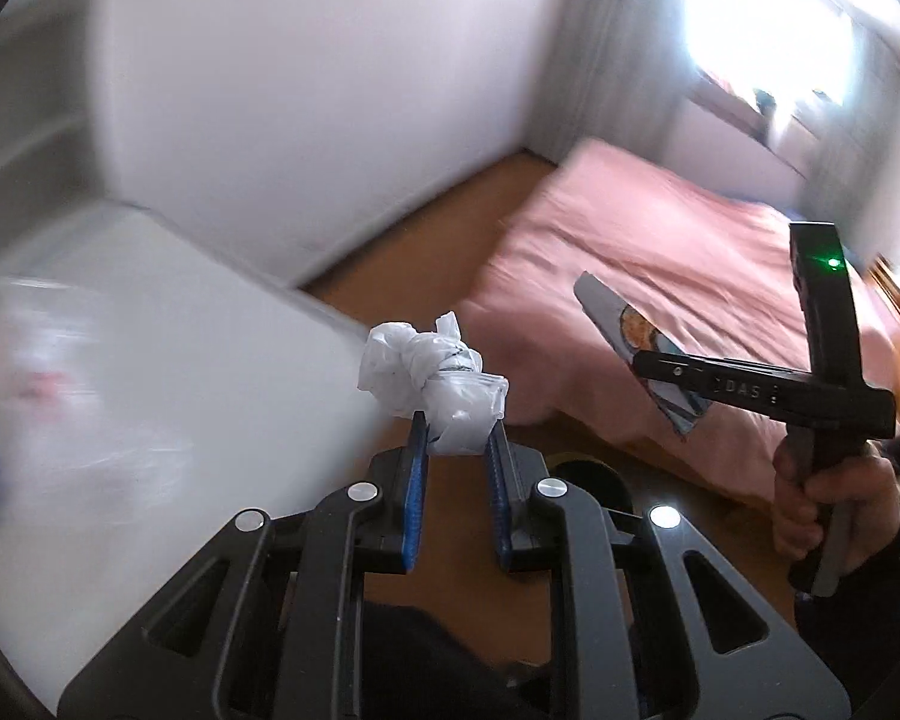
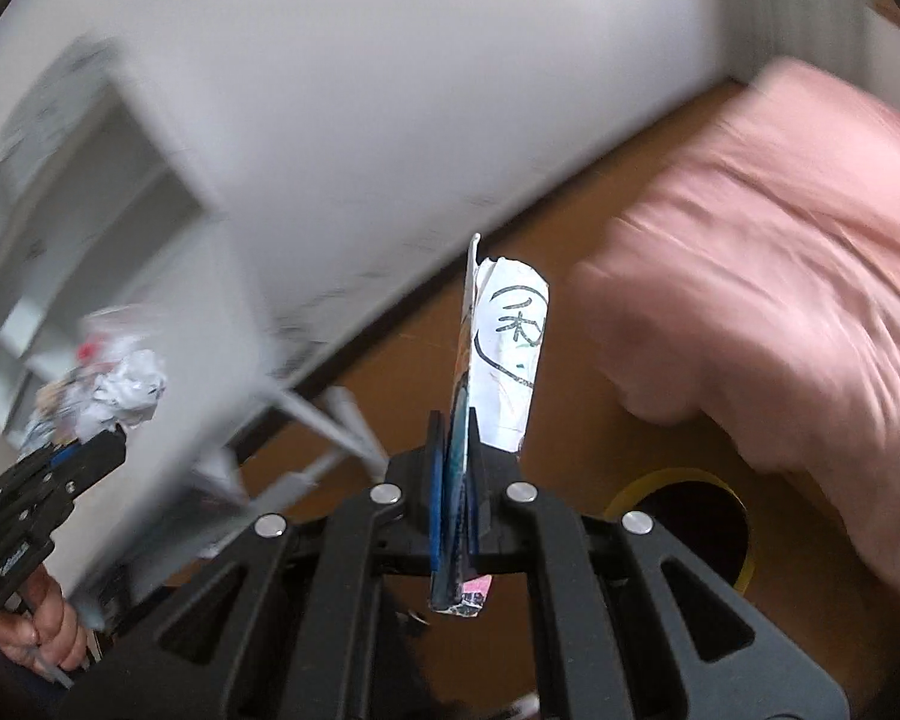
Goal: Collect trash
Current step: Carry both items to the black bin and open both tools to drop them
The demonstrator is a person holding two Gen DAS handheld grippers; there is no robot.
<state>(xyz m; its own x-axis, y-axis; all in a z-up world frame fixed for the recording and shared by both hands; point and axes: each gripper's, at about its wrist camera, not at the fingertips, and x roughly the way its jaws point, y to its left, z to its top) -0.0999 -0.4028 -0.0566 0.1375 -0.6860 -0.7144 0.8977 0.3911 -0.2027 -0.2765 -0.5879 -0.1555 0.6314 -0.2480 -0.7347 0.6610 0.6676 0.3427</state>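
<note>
In the left wrist view my left gripper (image 1: 456, 427) is shut on a crumpled white plastic wrapper (image 1: 432, 381) that sticks out past the blue pads. My right gripper (image 2: 455, 423) is shut on a flat printed packet (image 2: 507, 348), white with dark markings, which stands upright between its fingers. From the left wrist view the right gripper (image 1: 639, 363) shows side-on in a person's hand, with the packet (image 1: 621, 330) at its tip. The right wrist view shows the left gripper (image 2: 111, 438) at the lower left with the crumpled wrapper (image 2: 132, 390). Both hang over a wooden floor.
A round bin with a yellow rim (image 2: 660, 475) and a dark opening stands on the floor below the right gripper; a part of it (image 1: 579, 461) shows behind the left fingers. A pink-covered bed (image 2: 780, 252) lies right. A white table (image 1: 180, 372) is left, blurred.
</note>
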